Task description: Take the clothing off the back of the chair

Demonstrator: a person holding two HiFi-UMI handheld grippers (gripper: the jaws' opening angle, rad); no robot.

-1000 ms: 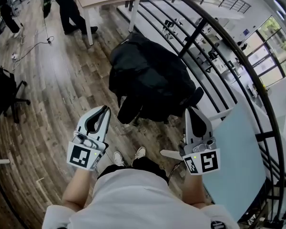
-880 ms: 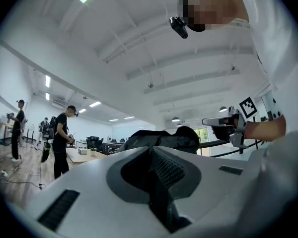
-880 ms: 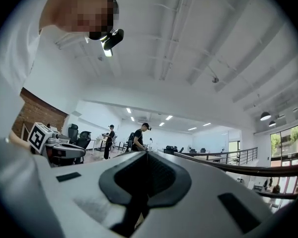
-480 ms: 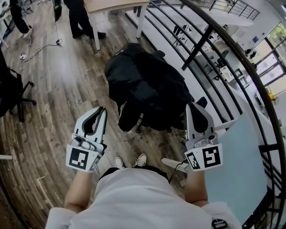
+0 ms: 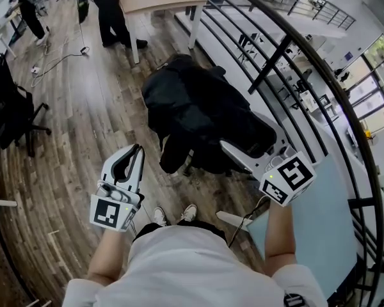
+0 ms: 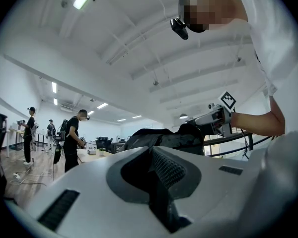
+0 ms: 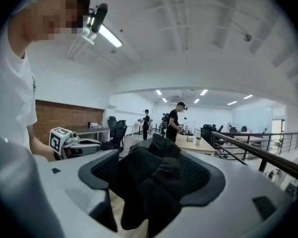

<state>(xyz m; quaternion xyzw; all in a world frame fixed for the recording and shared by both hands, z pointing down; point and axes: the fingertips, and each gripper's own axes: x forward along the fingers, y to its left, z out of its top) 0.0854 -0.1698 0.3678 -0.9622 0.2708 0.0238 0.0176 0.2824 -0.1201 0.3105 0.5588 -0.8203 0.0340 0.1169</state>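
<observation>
The right tongs (image 5: 226, 147) have swung in to the black fabric jacket (image 5: 198, 107), jaws just parted with it between them. The left tongs (image 5: 138, 149) stay pressed together, empty.

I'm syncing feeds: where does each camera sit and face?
Head view: on the head, steeply down at jacket; left claw, right claw, forearms show.
Left gripper view: on the shut left claw, level across room; right claw shows.
Right gripper view: on right claw, jaws just opened, jacket between; left claw shows.
All share the jacket.
</observation>
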